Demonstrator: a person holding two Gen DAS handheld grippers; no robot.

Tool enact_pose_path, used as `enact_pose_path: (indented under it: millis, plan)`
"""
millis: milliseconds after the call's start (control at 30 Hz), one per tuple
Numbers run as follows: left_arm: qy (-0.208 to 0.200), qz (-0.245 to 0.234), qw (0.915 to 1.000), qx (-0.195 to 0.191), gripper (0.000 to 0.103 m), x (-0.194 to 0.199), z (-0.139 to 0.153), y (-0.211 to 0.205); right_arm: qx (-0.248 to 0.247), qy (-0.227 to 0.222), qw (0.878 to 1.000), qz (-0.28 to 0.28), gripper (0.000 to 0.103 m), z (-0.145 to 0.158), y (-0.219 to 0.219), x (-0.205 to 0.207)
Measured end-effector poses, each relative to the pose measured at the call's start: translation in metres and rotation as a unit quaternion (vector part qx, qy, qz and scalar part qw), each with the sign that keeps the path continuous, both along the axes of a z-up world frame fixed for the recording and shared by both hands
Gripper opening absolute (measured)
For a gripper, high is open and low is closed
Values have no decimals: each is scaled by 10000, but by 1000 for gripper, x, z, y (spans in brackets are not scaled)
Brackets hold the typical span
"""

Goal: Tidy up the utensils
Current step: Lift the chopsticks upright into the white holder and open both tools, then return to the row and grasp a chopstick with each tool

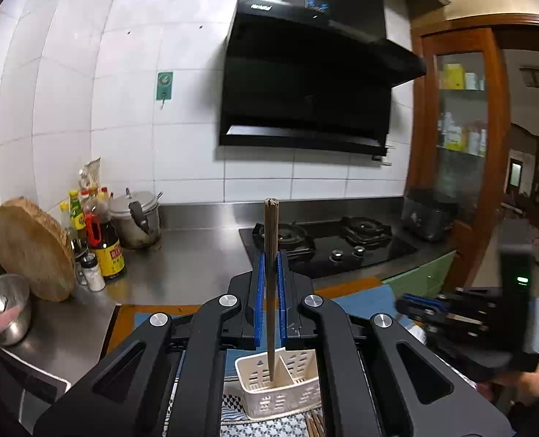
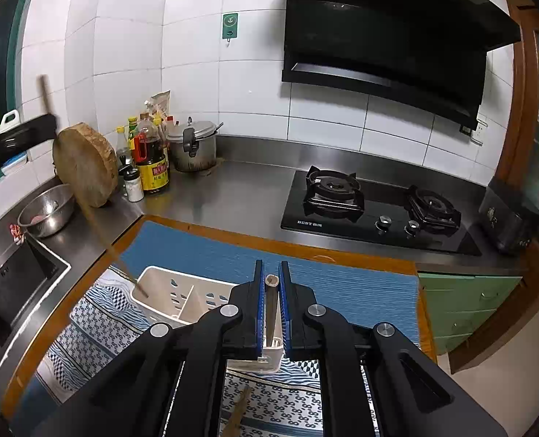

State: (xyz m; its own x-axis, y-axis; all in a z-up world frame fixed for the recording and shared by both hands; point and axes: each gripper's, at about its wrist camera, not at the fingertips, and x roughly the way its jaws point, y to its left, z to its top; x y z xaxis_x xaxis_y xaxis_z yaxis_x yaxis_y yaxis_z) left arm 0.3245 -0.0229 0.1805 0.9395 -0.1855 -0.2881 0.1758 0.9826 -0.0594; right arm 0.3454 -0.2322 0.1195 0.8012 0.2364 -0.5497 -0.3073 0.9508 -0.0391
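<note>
My left gripper (image 1: 270, 260) is shut on a brown wooden chopstick (image 1: 270, 233) that stands upright, its tip down inside a cream slotted utensil caddy (image 1: 269, 398). My right gripper (image 2: 271, 273) is shut on another brown chopstick (image 2: 271, 280) held upright over the same caddy (image 2: 182, 296). In the right wrist view the left gripper's chopstick (image 2: 98, 225) slants down into the caddy's left compartment. More chopsticks lie on the patterned cloth below (image 2: 238, 413). The right gripper also shows blurred at the right of the left wrist view (image 1: 411, 304).
The caddy stands on a patterned cloth (image 2: 98, 331) over a blue mat (image 2: 342, 287). A gas hob (image 2: 371, 207) is to the right, sauce bottles (image 2: 152, 160), a pot (image 2: 194, 145) and a round wooden board (image 2: 85, 164) at the back left, a steel bowl (image 2: 47, 209) by the sink.
</note>
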Motion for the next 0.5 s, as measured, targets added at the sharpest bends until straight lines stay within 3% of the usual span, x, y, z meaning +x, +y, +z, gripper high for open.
enact_pose_path:
  millis: [233,300,400,500]
  plan:
    - [625,85,9980,-41,5,31,-44,6,23,-1,10000,55,9,-5,0,0]
    - [764,66,9970,-55,5,35,-54,8,40,-28,10000,60,14,-4,0,-1]
    - [876,168,9960,-94,8,39,-60,13,-18,-143,9999,31,34,0,0,-6]
    - [855,182,9961,-79,8,35,-56,16,-28,-280,9996,-10,37,6,-5,-17]
